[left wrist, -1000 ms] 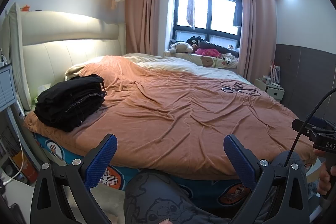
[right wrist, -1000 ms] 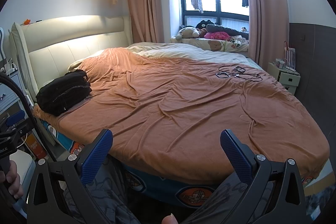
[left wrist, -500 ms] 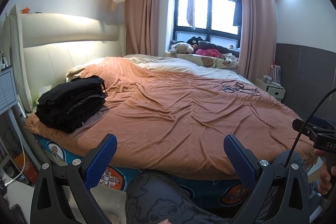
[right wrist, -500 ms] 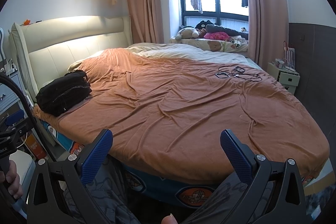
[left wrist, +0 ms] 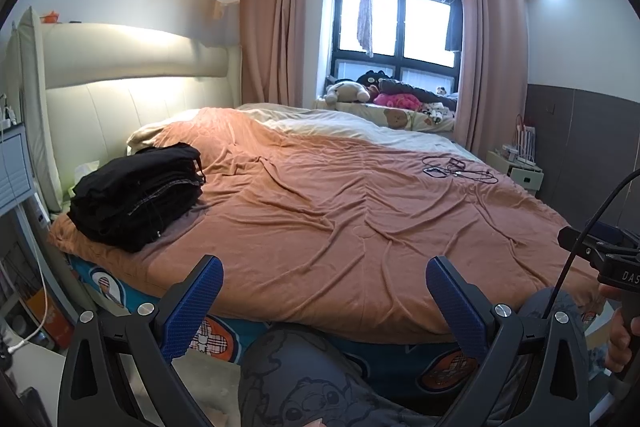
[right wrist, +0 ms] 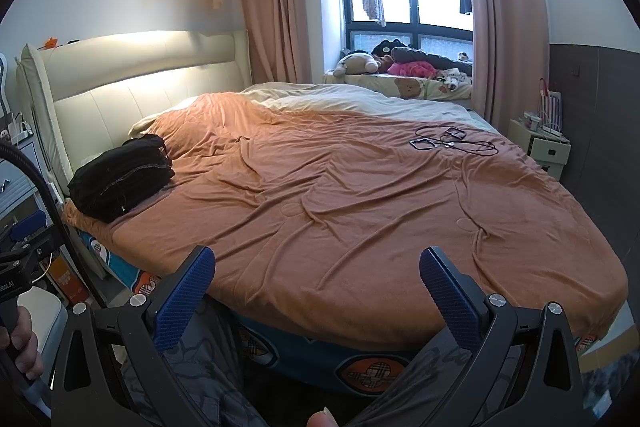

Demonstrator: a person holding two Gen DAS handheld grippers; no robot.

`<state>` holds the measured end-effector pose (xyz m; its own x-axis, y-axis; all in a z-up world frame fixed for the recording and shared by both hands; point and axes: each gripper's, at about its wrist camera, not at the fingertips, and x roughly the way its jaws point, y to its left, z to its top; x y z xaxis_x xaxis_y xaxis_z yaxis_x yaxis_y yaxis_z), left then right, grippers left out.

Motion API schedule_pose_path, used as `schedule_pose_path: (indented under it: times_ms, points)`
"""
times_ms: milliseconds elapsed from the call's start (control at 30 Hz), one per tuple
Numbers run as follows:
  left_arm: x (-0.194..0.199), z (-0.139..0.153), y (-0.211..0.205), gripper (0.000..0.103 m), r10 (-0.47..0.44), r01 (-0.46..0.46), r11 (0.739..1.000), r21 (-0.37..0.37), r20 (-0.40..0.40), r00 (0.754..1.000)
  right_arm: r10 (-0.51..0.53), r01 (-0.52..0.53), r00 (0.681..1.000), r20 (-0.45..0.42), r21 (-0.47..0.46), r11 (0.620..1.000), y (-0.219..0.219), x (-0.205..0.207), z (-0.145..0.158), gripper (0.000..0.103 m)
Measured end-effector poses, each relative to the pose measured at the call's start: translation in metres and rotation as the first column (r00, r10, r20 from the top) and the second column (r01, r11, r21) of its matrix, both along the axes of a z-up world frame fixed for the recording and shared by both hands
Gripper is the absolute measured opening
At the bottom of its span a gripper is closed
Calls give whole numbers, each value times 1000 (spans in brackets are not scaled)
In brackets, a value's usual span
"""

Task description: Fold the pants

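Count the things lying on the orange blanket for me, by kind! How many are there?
Piles of black folded clothes: 1
Tangles of black cables with small gadgets: 1
Total: 2
Both lie on the orange blanket; how many garments the pile holds cannot be told.

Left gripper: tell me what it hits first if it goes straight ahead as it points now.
Likely the orange blanket on the bed. The left gripper is open and empty, aimed over the near bed edge at bare cover; the black pants pile sits off to its left. Depth is uncertain.
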<state>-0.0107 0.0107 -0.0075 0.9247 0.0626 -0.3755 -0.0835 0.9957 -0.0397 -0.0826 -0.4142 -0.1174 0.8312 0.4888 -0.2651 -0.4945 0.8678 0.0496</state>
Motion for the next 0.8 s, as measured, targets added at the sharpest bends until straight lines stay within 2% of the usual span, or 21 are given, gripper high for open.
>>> schedule_pose_path:
  times_ms: [800]
  points:
    - [-9,9,-4,102,8,-8,1000,9,40,999,-4,4,1000,15,8,1000,-3,-4,2,103]
